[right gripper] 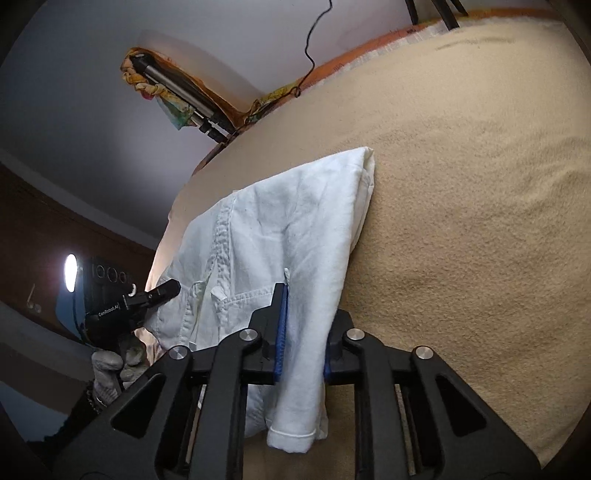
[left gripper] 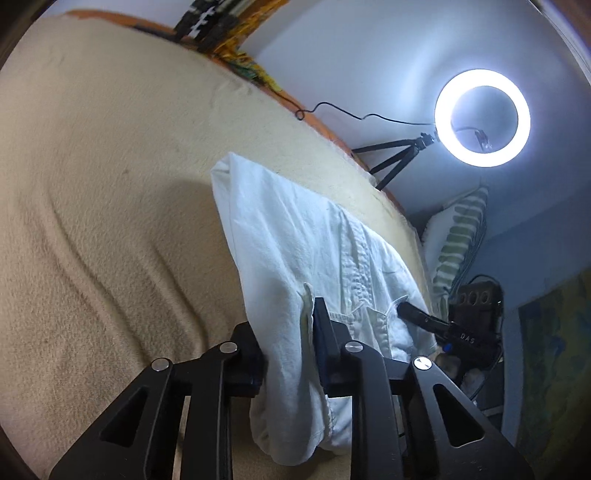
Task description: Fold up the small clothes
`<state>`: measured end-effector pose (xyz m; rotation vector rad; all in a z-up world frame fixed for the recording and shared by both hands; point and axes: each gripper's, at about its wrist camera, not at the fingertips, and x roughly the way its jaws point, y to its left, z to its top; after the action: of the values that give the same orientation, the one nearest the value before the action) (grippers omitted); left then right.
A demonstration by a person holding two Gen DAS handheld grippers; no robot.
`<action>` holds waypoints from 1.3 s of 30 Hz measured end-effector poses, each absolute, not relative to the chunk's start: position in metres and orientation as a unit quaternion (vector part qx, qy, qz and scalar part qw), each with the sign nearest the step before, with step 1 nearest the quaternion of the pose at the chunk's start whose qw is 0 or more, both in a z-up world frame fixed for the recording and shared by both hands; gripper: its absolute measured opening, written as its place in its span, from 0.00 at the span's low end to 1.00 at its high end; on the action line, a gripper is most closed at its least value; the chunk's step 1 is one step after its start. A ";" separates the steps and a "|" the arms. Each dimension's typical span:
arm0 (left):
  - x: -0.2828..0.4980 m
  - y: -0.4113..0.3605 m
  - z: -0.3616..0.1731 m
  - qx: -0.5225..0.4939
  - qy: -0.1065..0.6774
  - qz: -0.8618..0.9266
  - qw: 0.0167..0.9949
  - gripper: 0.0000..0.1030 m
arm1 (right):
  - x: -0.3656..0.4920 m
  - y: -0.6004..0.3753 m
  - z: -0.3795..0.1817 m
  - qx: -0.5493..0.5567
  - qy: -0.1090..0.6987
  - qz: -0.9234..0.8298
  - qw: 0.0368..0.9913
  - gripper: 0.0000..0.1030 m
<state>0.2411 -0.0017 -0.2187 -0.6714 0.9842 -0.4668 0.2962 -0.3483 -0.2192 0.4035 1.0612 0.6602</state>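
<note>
white shirt (left gripper: pixel 295 236) hem hidden behind gripper bodies, tripod (right gripper: pixel 432 11) cut off at top edge, perhaps a stand

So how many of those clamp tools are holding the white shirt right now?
2. The left gripper pinches the white shirt at one near corner, and the right gripper pinches the other. Nothing else visibly holds it.
</note>
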 end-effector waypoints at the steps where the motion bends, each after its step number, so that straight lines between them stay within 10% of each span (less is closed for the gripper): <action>1: 0.241 -0.004 -0.214 -0.308 0.455 -0.219 0.806 0.18 | 0.294 -0.345 -0.212 0.173 0.486 0.306 0.800 0.12; 21: 0.323 -0.153 -0.162 -0.238 0.396 -0.298 0.835 0.16 | 0.329 -0.455 -0.118 0.071 0.389 0.205 0.895 0.11; 39: 0.384 -0.274 -0.171 -0.147 0.391 -0.284 0.863 0.16 | 0.398 -0.540 -0.146 0.071 0.366 0.118 0.920 0.11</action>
<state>0.3839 -0.2743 -0.1712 -0.3089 0.8202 -0.5956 0.3981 -0.5402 -0.1460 0.1462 0.7527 0.2430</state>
